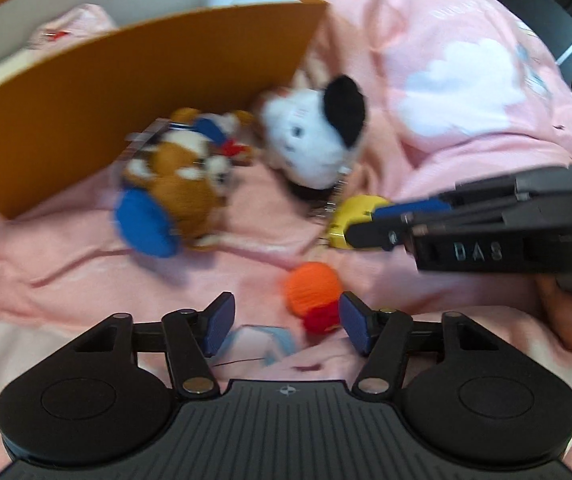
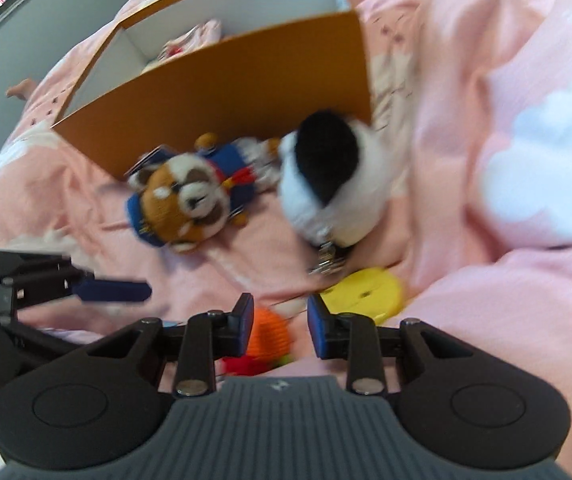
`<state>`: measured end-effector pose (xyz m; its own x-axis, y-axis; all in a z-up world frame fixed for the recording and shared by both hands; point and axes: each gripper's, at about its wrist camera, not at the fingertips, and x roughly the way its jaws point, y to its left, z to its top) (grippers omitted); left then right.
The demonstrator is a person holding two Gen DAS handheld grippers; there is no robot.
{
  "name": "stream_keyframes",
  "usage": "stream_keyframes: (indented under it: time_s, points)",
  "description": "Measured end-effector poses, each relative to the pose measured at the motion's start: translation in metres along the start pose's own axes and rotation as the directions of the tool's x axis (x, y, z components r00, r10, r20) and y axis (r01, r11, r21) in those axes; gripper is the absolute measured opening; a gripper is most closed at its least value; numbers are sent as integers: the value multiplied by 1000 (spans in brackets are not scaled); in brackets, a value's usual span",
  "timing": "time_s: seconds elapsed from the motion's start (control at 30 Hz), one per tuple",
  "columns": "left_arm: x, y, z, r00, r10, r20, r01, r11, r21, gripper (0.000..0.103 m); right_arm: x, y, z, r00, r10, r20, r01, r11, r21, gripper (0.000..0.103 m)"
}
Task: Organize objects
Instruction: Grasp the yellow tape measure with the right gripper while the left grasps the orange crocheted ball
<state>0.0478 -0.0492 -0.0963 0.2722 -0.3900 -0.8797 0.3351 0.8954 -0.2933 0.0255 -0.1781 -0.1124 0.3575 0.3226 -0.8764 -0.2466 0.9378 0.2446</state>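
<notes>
Left claw spread above pink bedding, nothing pinched, right claw narrowly parted over orange yarn ball, not pinching, orange box behind plush toys

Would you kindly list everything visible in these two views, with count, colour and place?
Box: one, orange outside, white inside, open, on the bedding behind the toys.
Pink item: one, inside the box; too blurred to identify.
Raccoon plush: one, brown with blue outfit, in front of the box.
Dog plush: one, white with black ear, right of the raccoon plush.
Yellow disc: one, below the dog plush.
Yarn toy: one, orange and red, nearest the grippers.
Bedding: pink with white clouds, under everything.
Left gripper: black with blue pads, open, by the yarn toy.
Right gripper: same, open above the yarn toy.
</notes>
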Motion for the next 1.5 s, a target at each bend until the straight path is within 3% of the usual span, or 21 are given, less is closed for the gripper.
stream_keyframes:
  time_s: [0.17,0.37,0.53,0.67,0.8,1.03,1.3,1.5]
  points:
    - [21,-9,7,999,-23,-23,23,1000,22,69,-8,-21,2,994,-100,42,100,995,-1,32]
    - [41,-12,10,997,-23,-78,24,1000,12,69,-4,-41,3,996,-83,33,82,996,36,35]
    - [53,-6,10,992,-41,-122,38,999,-24,53,8,-31,7,997,-81,-7,80,993,-90,48]
    - [53,-2,8,991,-61,-120,56,997,-51,47,22,-19,14,992,-115,-60,97,964,-248,49]
    - [44,-1,5,995,-52,-91,47,997,-57,46,38,-20,21,984,-112,-137,66,950,-304,54]
    - [19,9,-2,998,-54,-13,52,993,-106,46,50,-27,31,981,-77,-180,19,953,-301,57]
    - [-6,11,6,995,-61,83,70,993,-100,46,52,-24,32,983,-89,-160,30,941,-337,55]
    - [-25,18,8,987,-47,153,62,993,-97,46,28,-14,36,991,-76,-114,30,932,-361,55]
